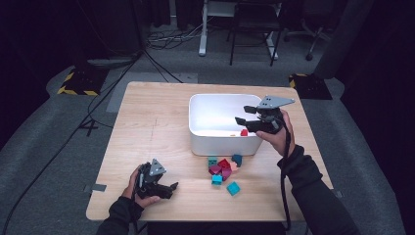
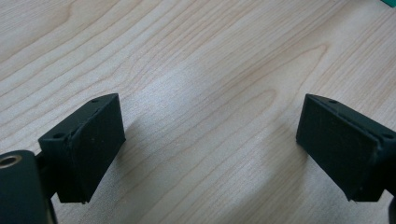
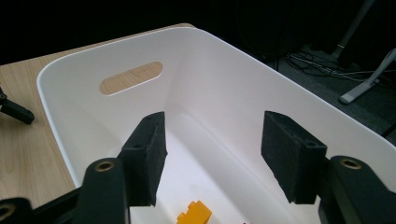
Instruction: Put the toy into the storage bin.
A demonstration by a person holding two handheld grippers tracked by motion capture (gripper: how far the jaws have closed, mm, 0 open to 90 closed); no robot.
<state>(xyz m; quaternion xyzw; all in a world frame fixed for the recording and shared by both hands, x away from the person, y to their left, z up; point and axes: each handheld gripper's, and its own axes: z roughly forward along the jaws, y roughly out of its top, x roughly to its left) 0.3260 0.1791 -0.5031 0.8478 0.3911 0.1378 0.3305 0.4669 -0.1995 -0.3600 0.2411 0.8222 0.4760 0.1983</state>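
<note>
A white bin (image 1: 222,142) stands on the wooden table (image 1: 151,127), right of the middle. My right gripper (image 1: 244,114) hovers over the bin's right side, open, with nothing between its pads. In the right gripper view the gripper (image 3: 212,158) looks into the bin (image 3: 70,70), where a yellow block (image 3: 194,215) lies on the floor. A red block (image 1: 243,132) lies in the bin below this gripper. My left gripper (image 1: 169,188) rests low at the table's front left, open and empty. In the left gripper view it (image 2: 210,149) faces bare wood (image 2: 201,70).
Several loose blocks lie in front of the bin: teal ones (image 1: 233,188), a red one (image 1: 224,163) and a magenta one (image 1: 215,170). The table's front edge (image 1: 205,219) is close to both forearms. Beyond the table are a desk frame (image 1: 203,29) and floor cables (image 1: 161,68).
</note>
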